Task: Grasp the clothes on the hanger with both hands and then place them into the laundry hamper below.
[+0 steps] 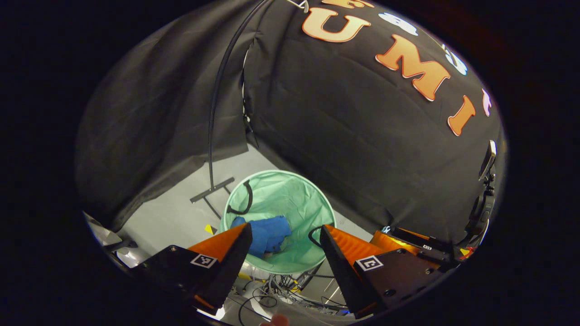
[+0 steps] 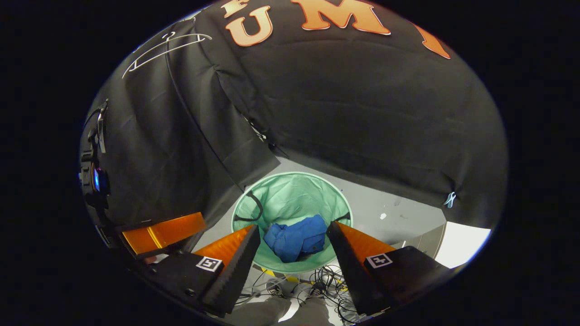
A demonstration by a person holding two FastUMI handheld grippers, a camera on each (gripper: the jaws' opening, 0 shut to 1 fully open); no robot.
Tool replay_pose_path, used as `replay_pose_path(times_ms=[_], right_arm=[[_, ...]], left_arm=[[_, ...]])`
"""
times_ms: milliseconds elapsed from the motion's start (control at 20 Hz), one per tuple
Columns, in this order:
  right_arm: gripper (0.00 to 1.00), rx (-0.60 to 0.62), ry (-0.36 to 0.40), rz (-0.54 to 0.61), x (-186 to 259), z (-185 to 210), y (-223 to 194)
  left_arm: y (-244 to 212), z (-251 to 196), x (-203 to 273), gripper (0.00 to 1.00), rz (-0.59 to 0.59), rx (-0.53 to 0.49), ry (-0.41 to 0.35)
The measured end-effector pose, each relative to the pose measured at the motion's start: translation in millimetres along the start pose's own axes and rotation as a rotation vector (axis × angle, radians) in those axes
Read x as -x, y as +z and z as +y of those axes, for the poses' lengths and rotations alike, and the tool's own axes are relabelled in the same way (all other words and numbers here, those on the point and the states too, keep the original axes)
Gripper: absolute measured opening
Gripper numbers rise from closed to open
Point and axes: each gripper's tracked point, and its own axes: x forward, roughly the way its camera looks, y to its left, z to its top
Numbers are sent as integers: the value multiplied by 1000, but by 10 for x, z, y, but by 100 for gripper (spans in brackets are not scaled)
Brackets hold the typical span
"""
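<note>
Clothes are in the hamper
Blue clothes (image 1: 267, 235) lie crumpled in the green hamper (image 1: 312, 190), below both grippers (image 1: 285, 240) (image 2: 293, 240), fingers apart, empty

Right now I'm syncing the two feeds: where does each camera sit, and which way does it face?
Left gripper view: rides the left hand-held gripper, facing down at the green laundry hamper; its own open fingers show.
Right gripper view: rides the right hand-held gripper, facing down at the hamper; open fingers show.
Shared: the blue clothes lying in the hamper.
</note>
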Motion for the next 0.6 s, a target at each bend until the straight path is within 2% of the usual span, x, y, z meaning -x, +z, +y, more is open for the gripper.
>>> replay_pose_path(times_ms=[300,600], right_arm=[[100,61,14,-199,566,163,821],[100,37,55,-423,1297,296,1659]], left_arm=[[771,-250,603,96,-201,-22,-35],[1662,-430,1253,96,-453,-52,-42]])
